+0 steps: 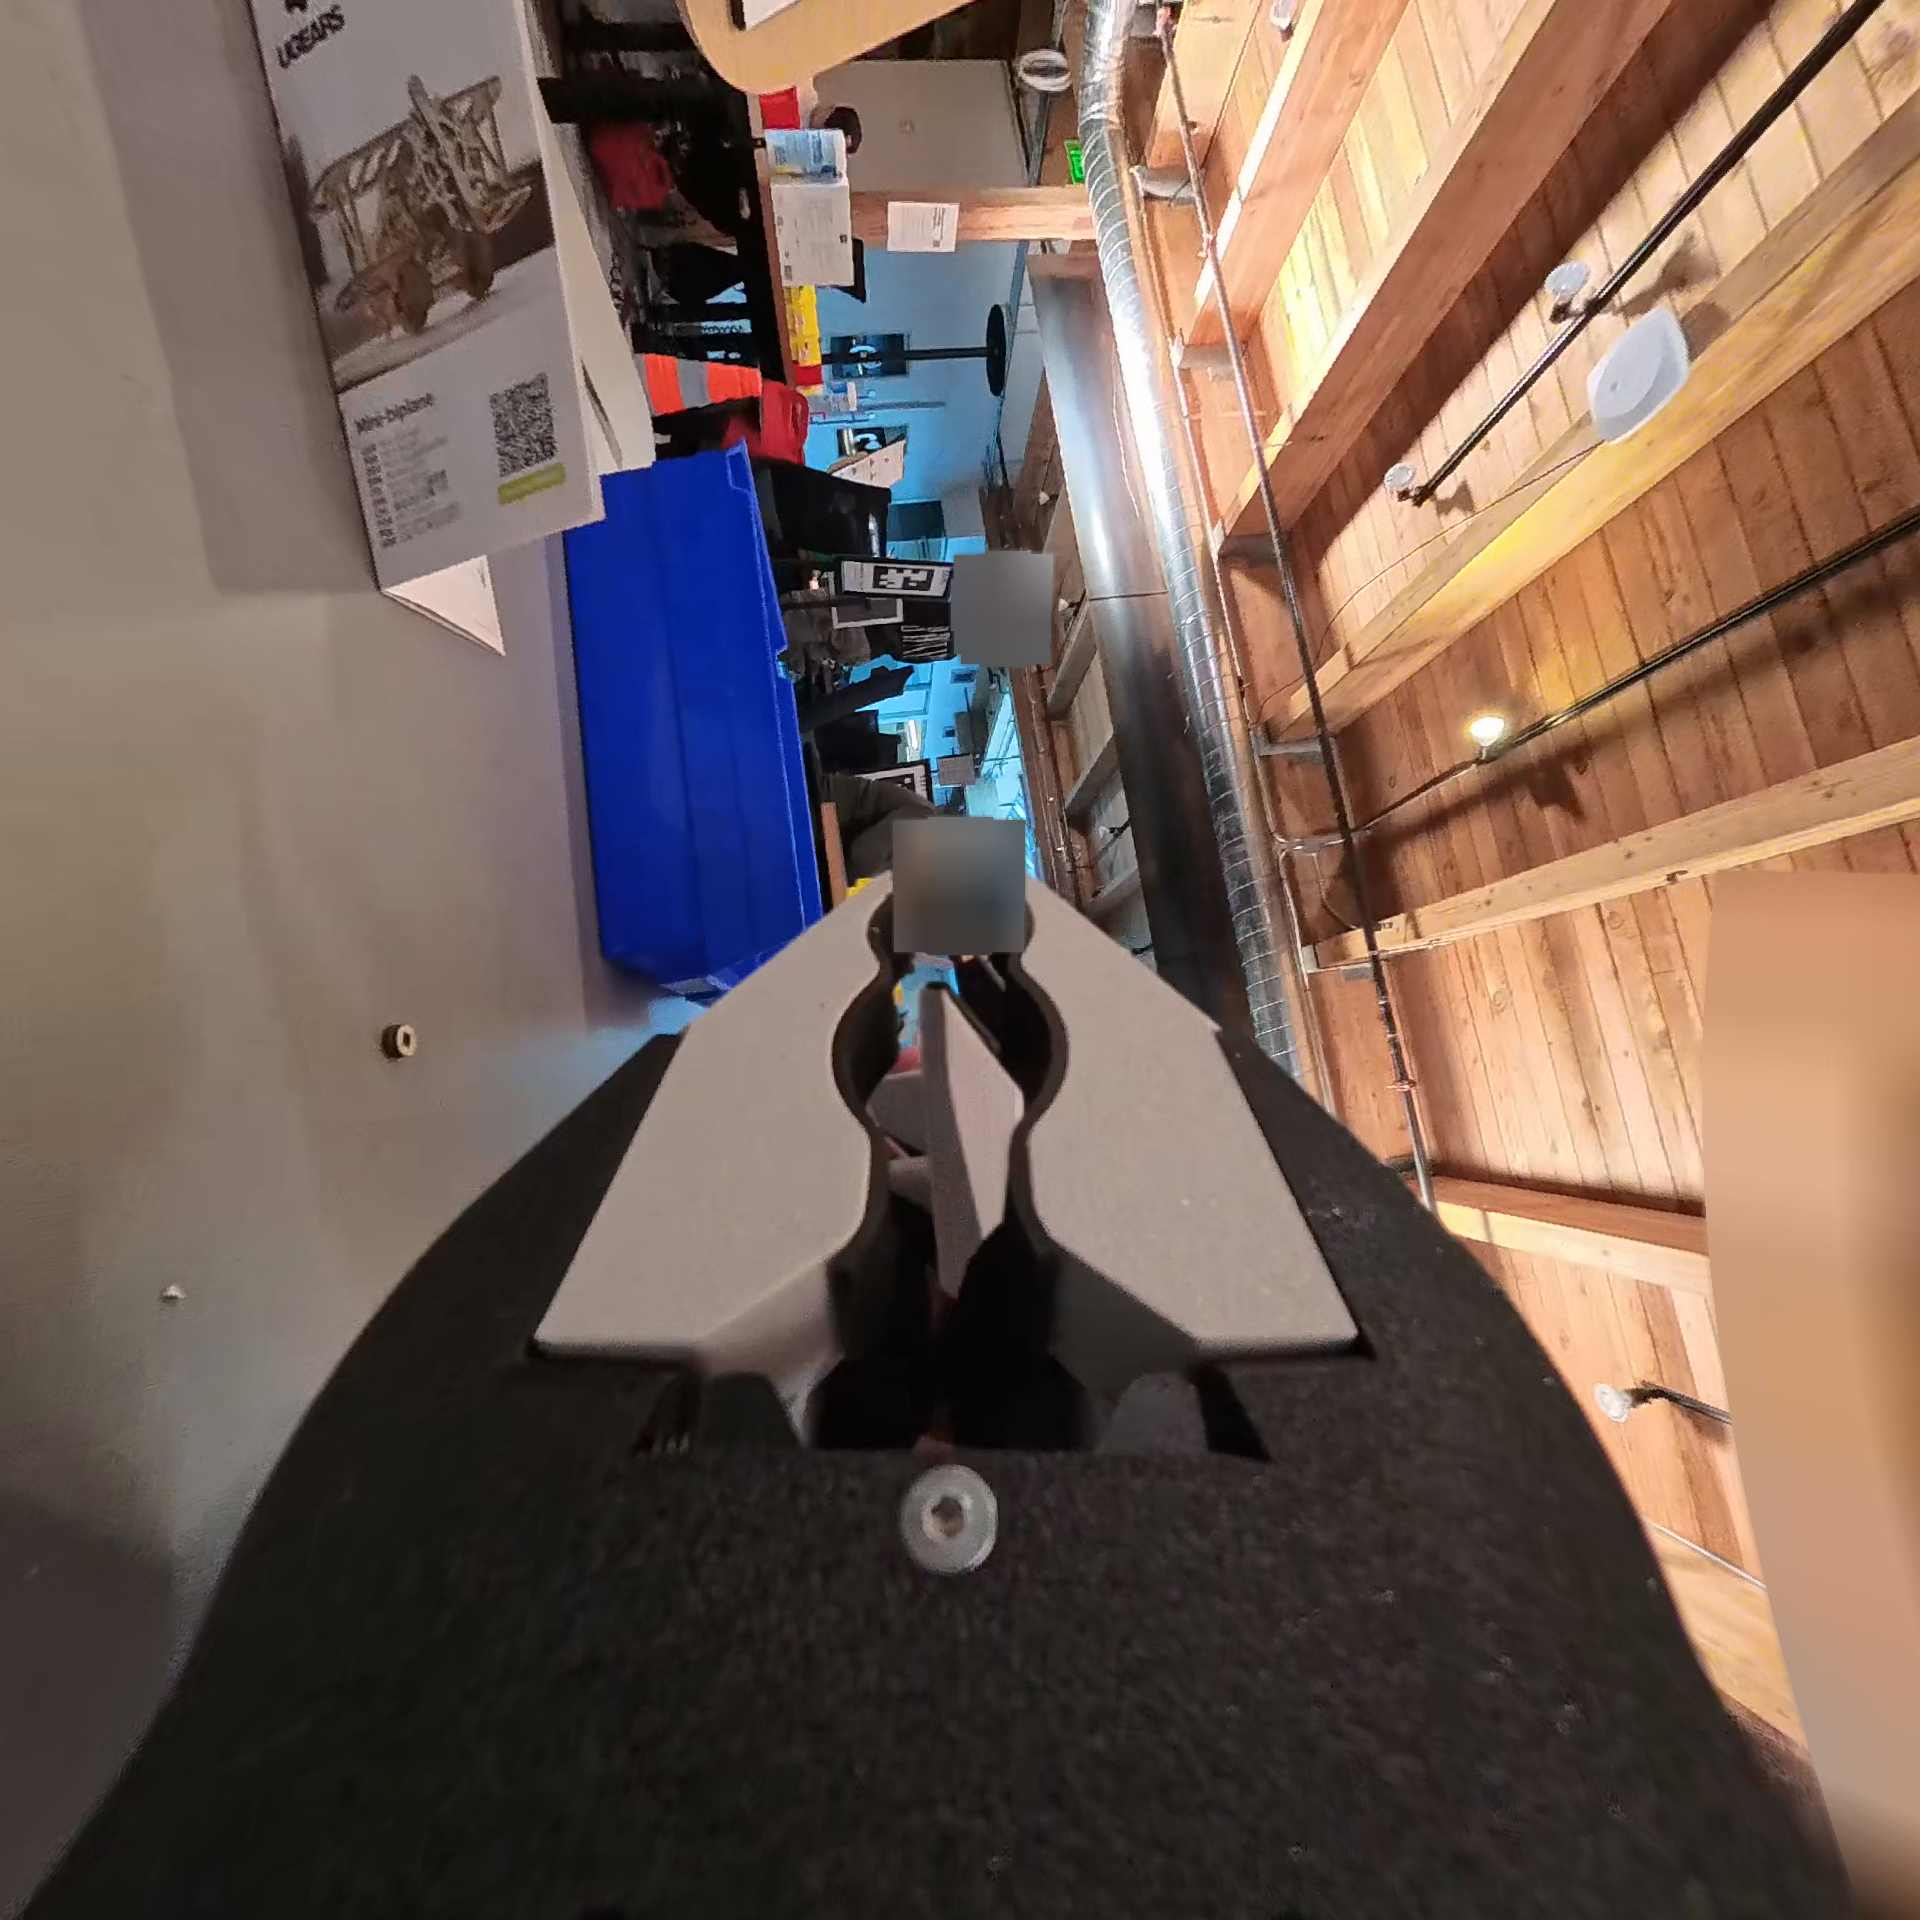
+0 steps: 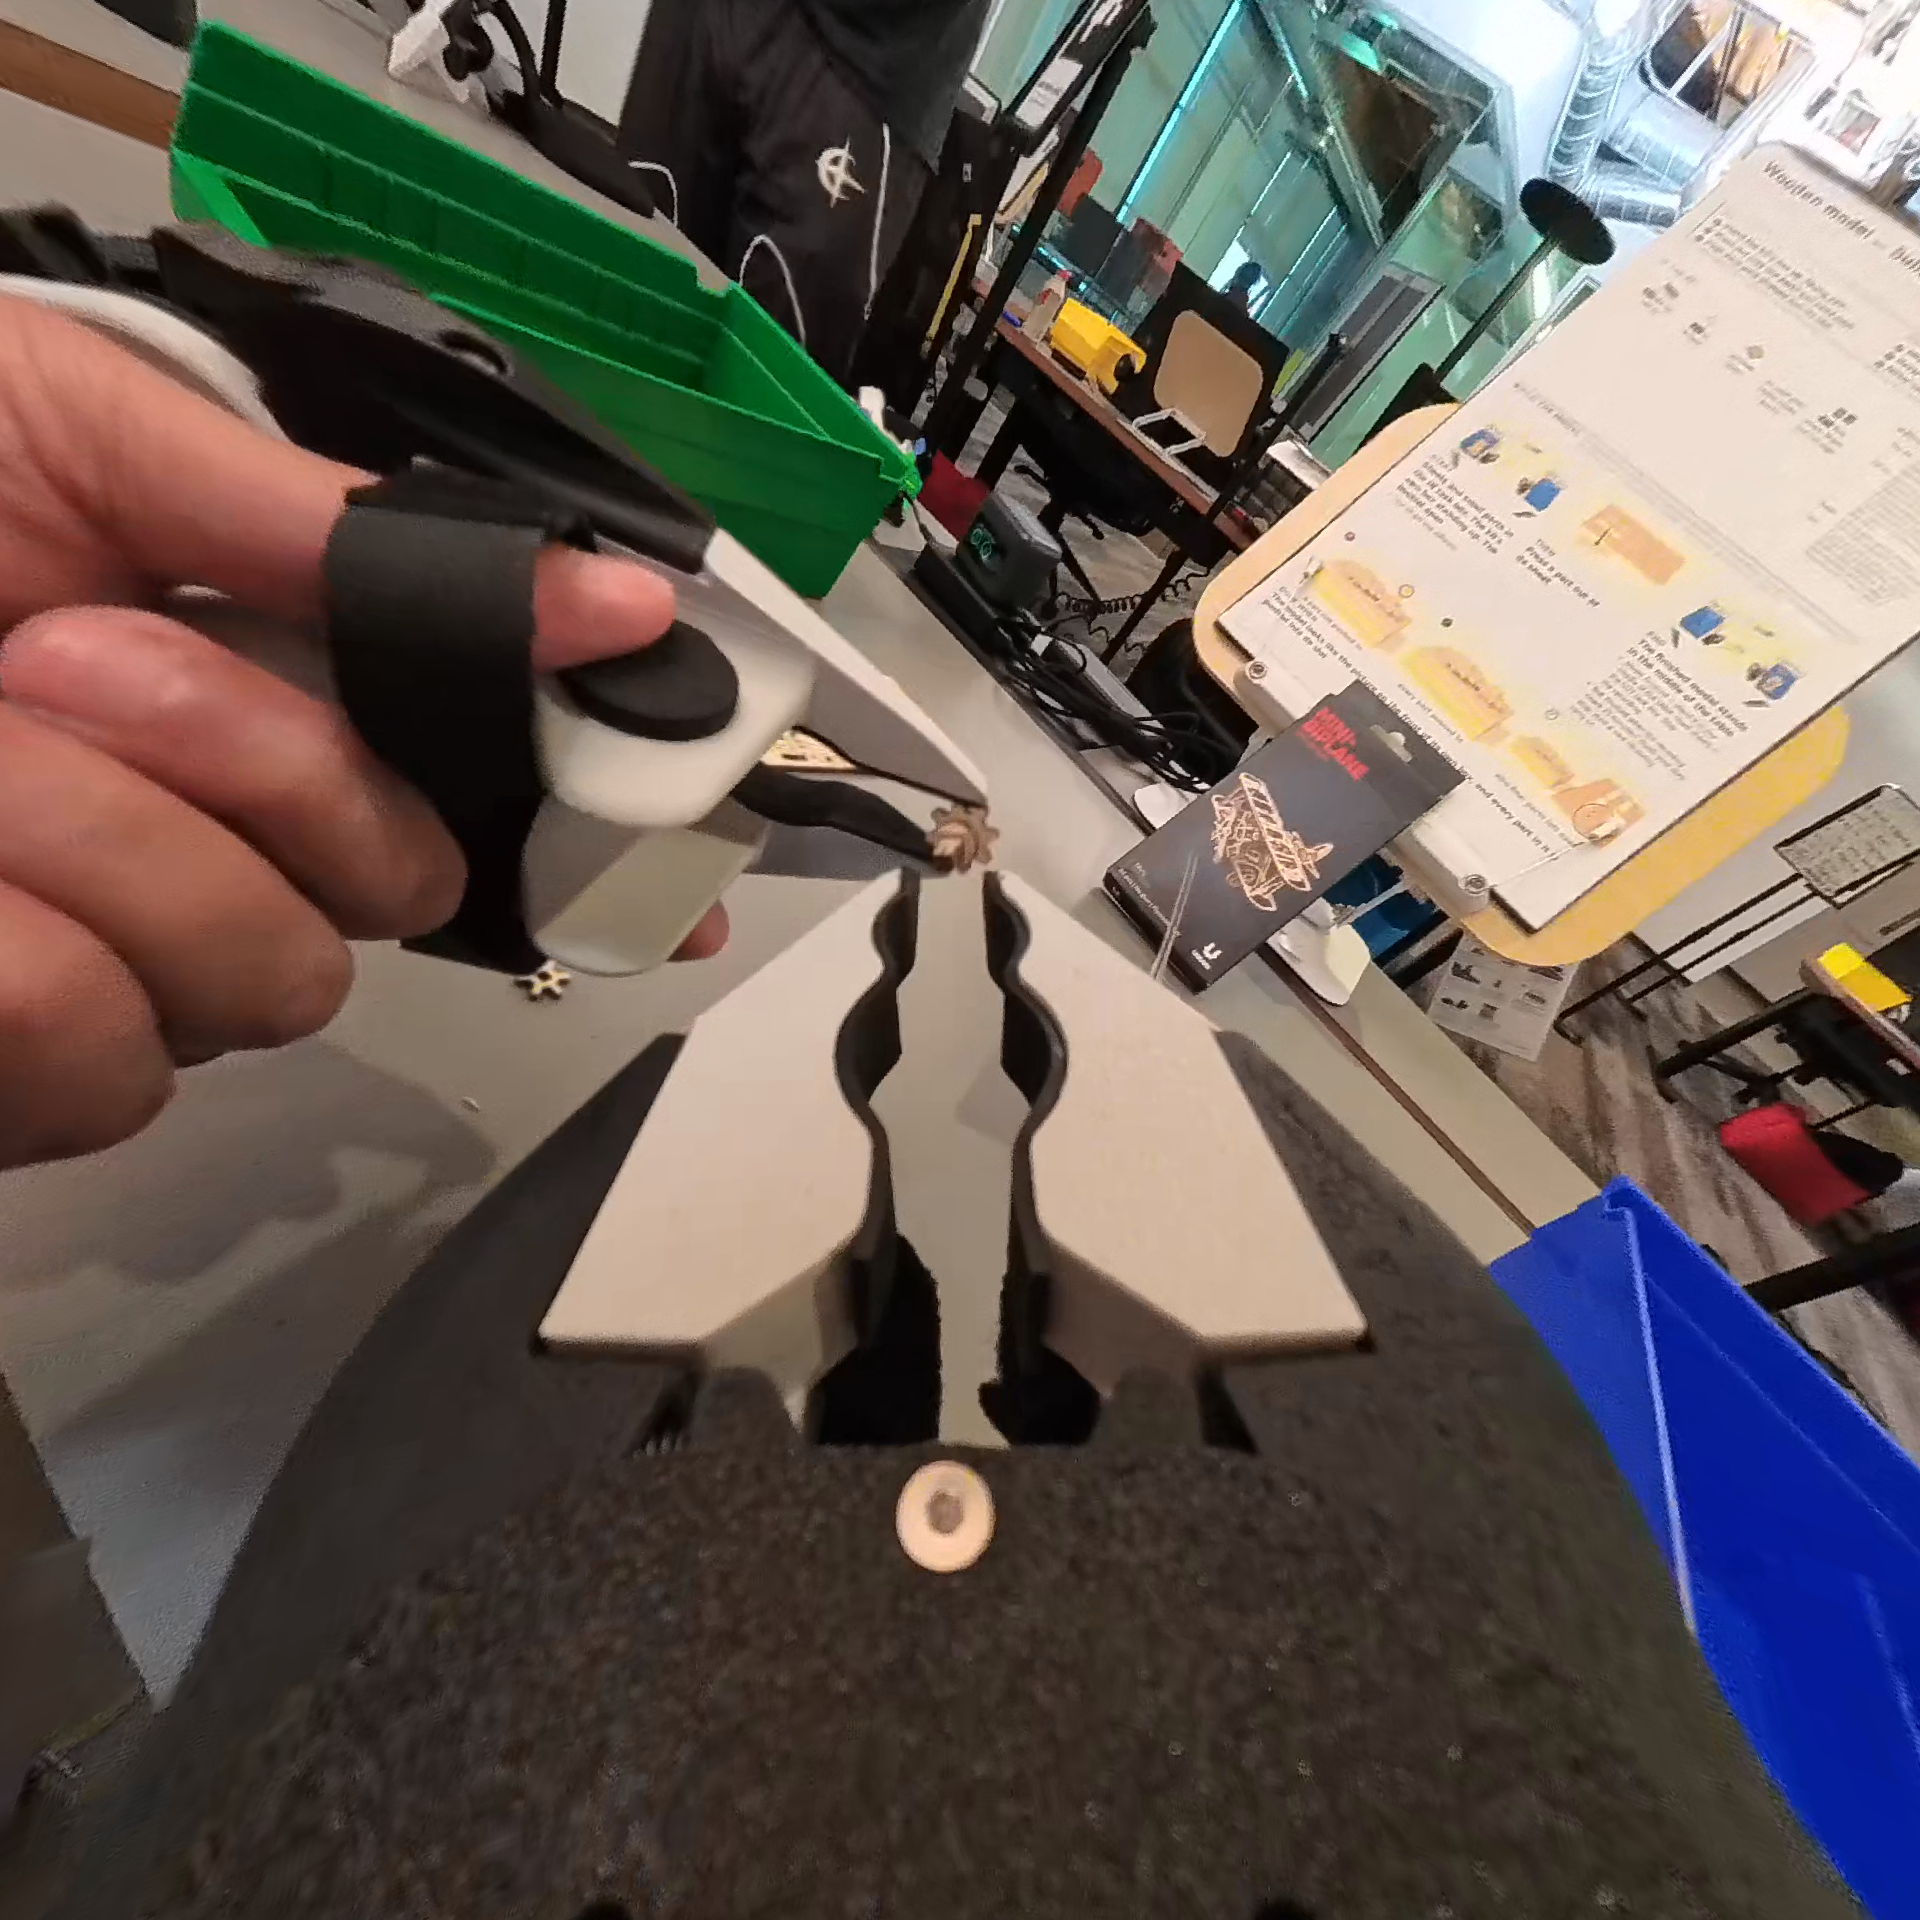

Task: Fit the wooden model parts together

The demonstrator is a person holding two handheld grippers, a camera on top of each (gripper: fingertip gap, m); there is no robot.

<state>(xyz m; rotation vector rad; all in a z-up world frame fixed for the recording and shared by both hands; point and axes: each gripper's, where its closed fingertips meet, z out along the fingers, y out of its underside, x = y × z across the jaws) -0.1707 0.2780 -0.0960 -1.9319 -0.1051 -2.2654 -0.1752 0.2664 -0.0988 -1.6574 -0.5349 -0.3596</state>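
In the right wrist view a hand holds my left gripper (image 2: 951,831), which comes in from the left, raised above the grey table (image 2: 208,1195). It is shut on a small wooden model part whose gear-shaped end (image 2: 964,837) sticks out at the fingertips. My right gripper (image 2: 948,883) is slightly open and empty, its tips just below that gear end. In the left wrist view a blur patch hides the tips of the left gripper (image 1: 956,904), and a grey finger of the other gripper (image 1: 971,1122) shows between its jaws. A small star-shaped wooden piece (image 2: 545,982) lies on the table.
A green bin (image 2: 520,343) stands at the back left and a blue bin (image 2: 1766,1507) at the right edge, also in the left wrist view (image 1: 686,727). A dark model box (image 2: 1278,831) and an instruction board (image 2: 1558,571) stand behind. A person (image 2: 810,156) stands at the far side. Less than 4 cm separates the two grippers' tips.
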